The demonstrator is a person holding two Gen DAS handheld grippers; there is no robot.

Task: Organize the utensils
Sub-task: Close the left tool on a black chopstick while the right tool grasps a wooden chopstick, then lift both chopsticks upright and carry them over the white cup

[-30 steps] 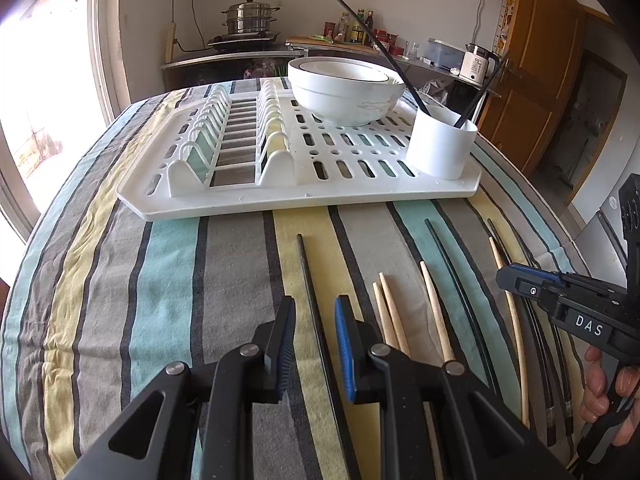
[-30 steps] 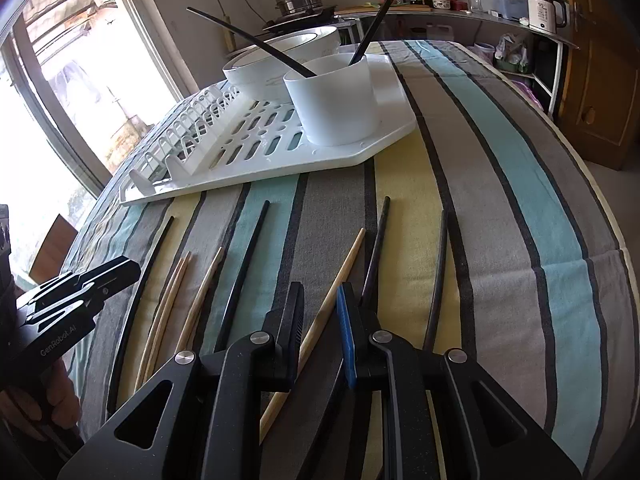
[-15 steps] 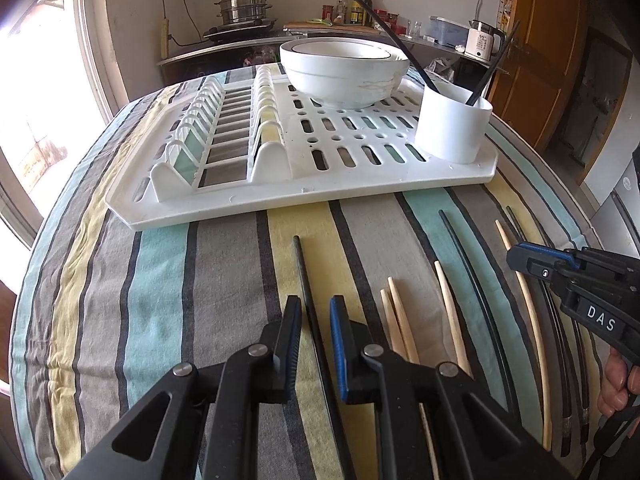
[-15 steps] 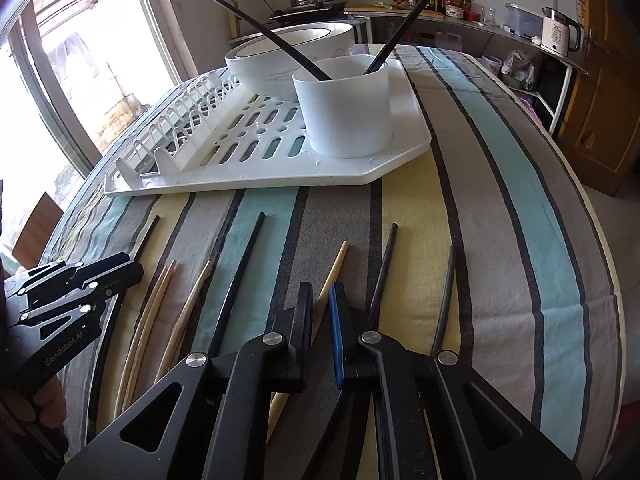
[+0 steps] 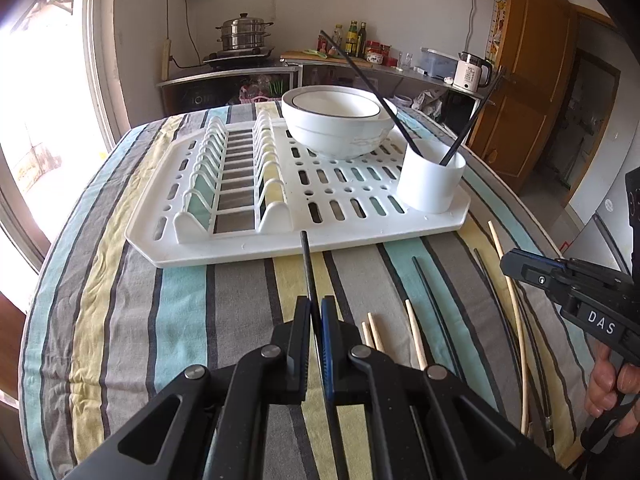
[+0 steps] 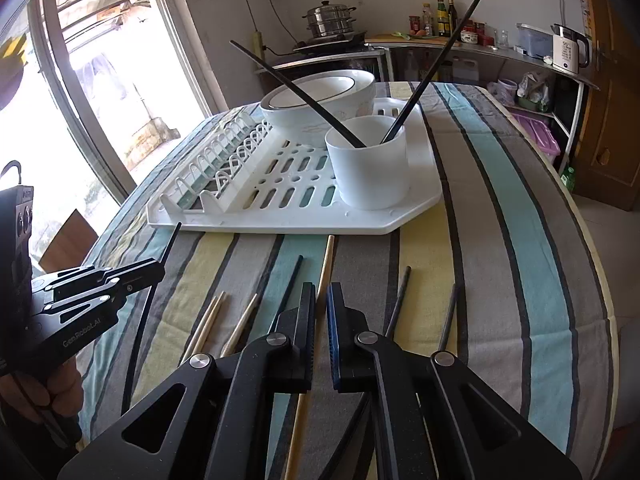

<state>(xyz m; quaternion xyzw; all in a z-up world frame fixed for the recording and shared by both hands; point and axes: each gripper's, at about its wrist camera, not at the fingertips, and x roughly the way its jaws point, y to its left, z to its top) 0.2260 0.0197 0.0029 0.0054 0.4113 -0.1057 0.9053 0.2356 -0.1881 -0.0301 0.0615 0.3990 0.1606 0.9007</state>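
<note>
White walls, bright window (image 5: 36, 128) (overexposed), wooden door (image 5: 532, 92).

Black chopstick (image 5: 309, 271) clamped in left hand-held gripper (image 5: 315, 312), tip raised toward white drying rack (image 5: 360, 236). Wooden chopstick (image 6: 323, 276) between fingers of right hand-held gripper (image 6: 320, 300). Other wooden and black chopsticks (image 5: 416, 340) lie roughly parallel on striped desk (image 5: 120, 300). Two black chopsticks (image 6: 424, 76) lean in white cup (image 6: 370, 172).

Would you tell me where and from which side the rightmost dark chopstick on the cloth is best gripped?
Probably mid-shaft, from straight above, fingers straddling its width. The rightmost dark chopstick lies flat on the striped tablecloth, thin and straight, and its dark neighbour lies apart to the left, leaving room for a finger.
</note>
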